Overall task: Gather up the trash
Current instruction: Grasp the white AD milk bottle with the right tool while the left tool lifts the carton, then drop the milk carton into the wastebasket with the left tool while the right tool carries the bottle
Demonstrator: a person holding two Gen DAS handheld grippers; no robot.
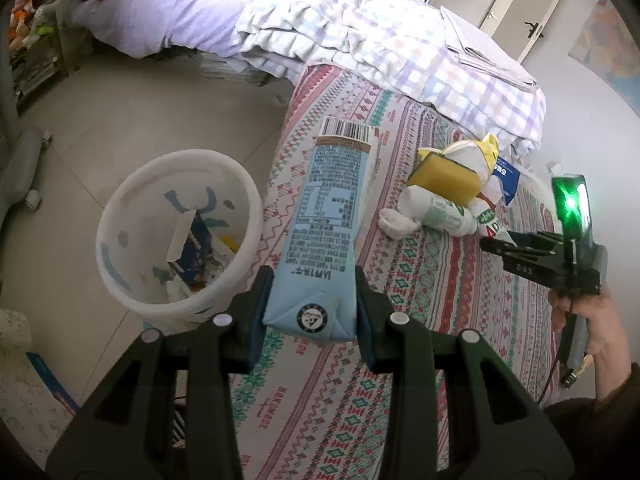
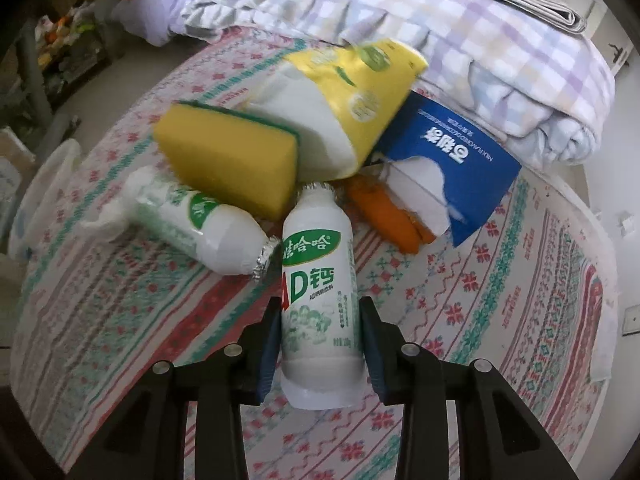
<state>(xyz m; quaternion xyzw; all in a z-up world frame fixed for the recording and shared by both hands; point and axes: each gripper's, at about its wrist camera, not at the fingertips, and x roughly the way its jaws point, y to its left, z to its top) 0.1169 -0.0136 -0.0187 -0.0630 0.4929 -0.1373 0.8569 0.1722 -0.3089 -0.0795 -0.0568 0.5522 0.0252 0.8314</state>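
The left gripper (image 1: 312, 300) clamps a tall pale-blue drink carton (image 1: 320, 236), angled toward the white plastic bin (image 1: 176, 224); the right gripper (image 2: 320, 344) seemingly pinches a white bottle (image 2: 320, 312).

- Two white drink bottles with green labels: one lying on the bed (image 2: 200, 226), one at the right tool (image 2: 318, 300).
- One light-blue drink carton (image 1: 320, 232).
- One yellow sponge with a green scouring side (image 2: 228, 156).
- One yellow-and-white bag (image 2: 348, 92).
- One torn blue carton (image 2: 448, 160).
- One white waste bin (image 1: 176, 232).
- One orange item, unclear what (image 2: 384, 212).
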